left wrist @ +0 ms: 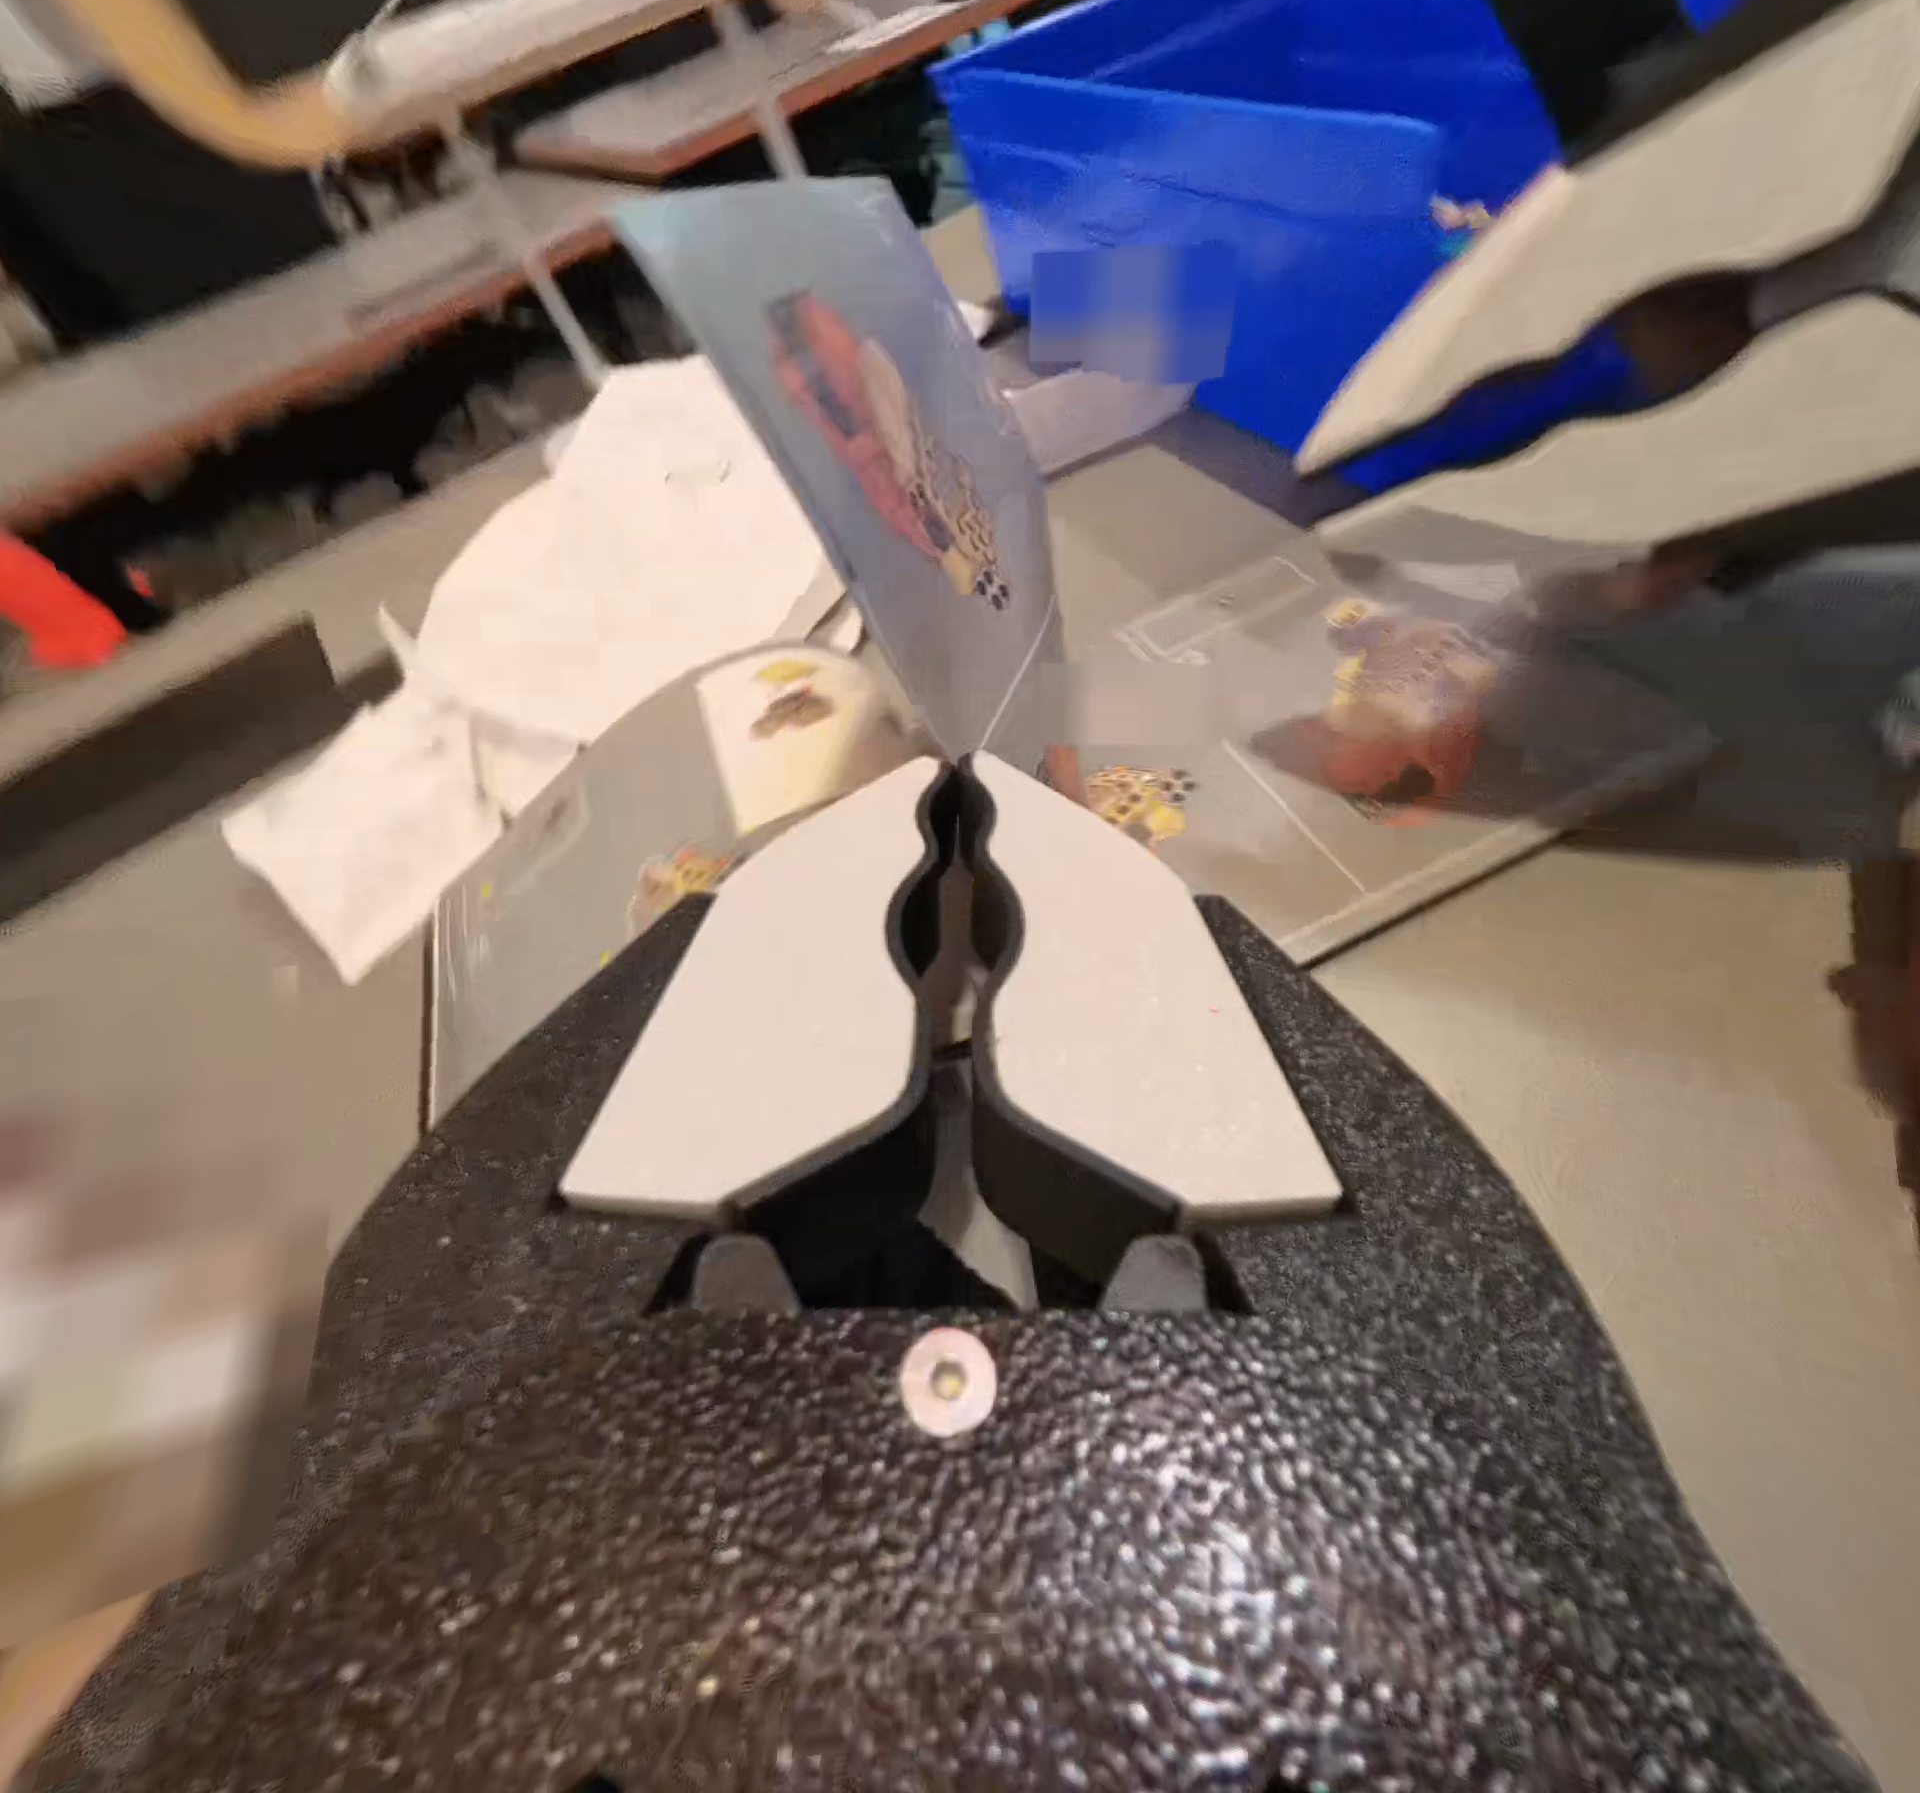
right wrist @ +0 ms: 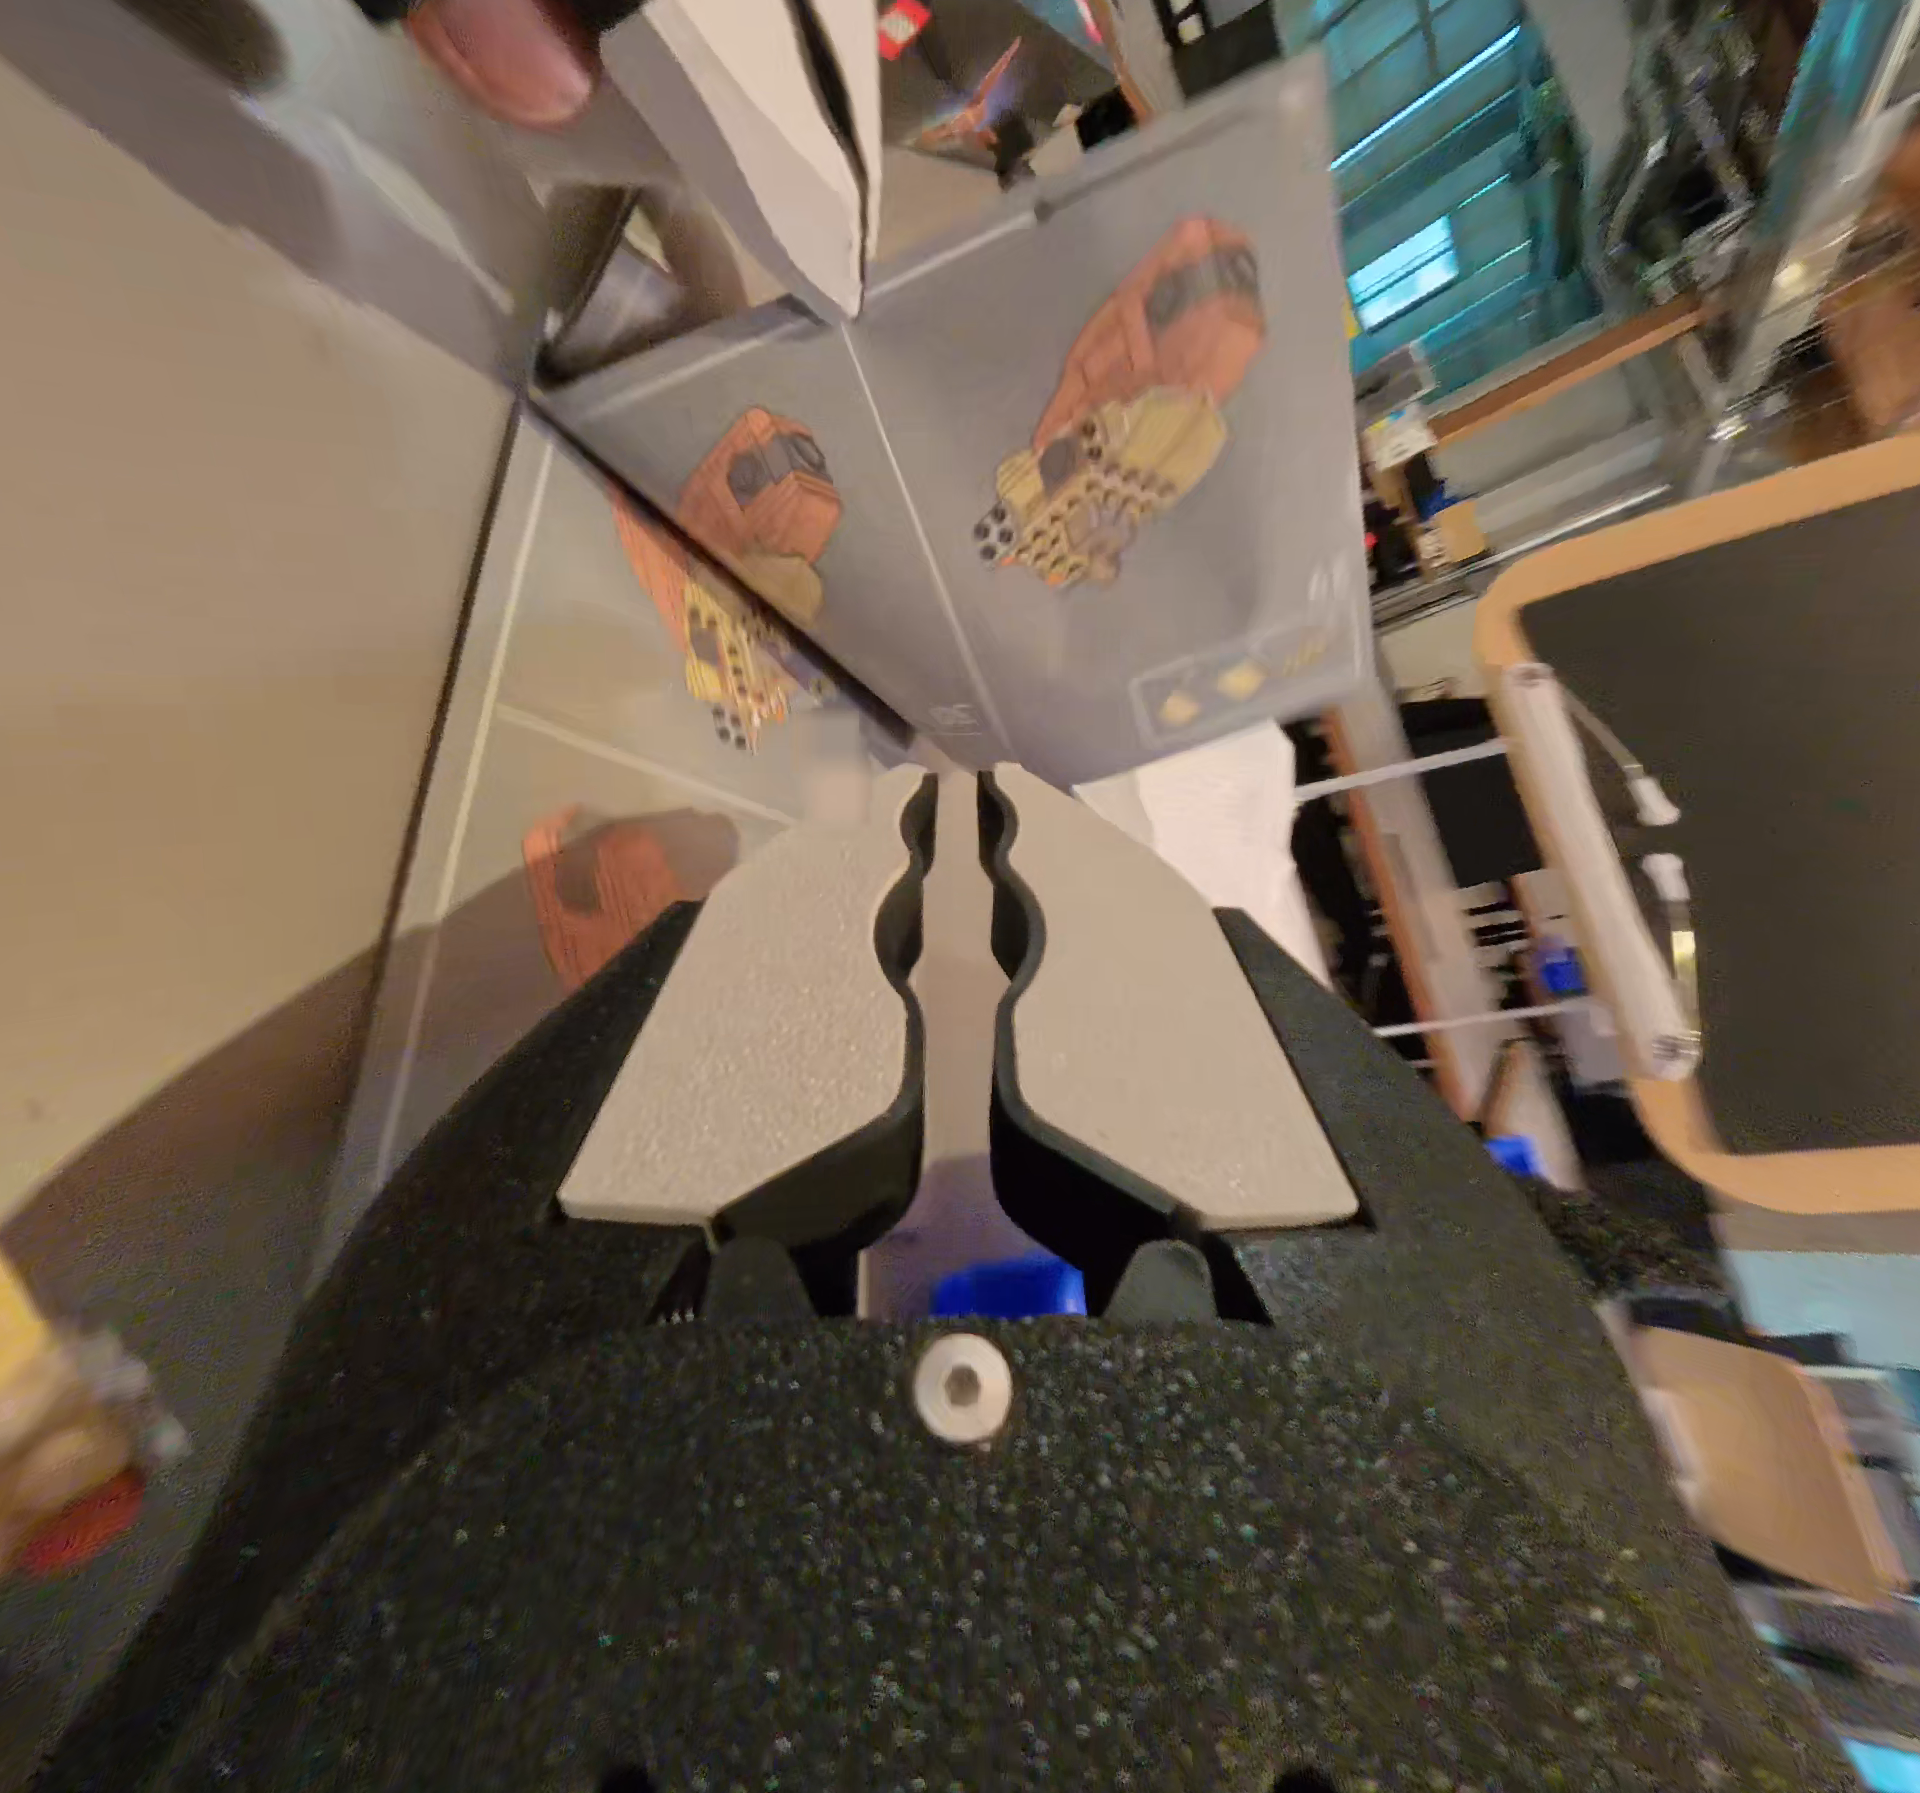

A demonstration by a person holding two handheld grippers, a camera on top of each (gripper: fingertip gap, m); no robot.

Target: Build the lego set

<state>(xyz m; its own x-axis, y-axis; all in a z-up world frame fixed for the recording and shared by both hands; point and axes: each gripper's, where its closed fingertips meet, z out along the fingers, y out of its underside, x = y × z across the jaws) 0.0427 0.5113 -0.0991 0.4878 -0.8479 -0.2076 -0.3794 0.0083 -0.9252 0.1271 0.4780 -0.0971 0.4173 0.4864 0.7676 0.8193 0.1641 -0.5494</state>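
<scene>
Clearly, the left gripper [left wrist: 961,767] is pinching a glossy grey instruction-booklet page [left wrist: 862,413] between closed jaws, while the right gripper [right wrist: 958,787] is hovering beside it, jaws slightly apart.

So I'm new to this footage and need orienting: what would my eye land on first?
The lifted page of the instruction booklet, pinched at its lower corner by the shut left claw, dominates the centre. The right claw, jaws slightly apart, sits at the page's edge. Crumpled white paper lies on the table to the left.
</scene>
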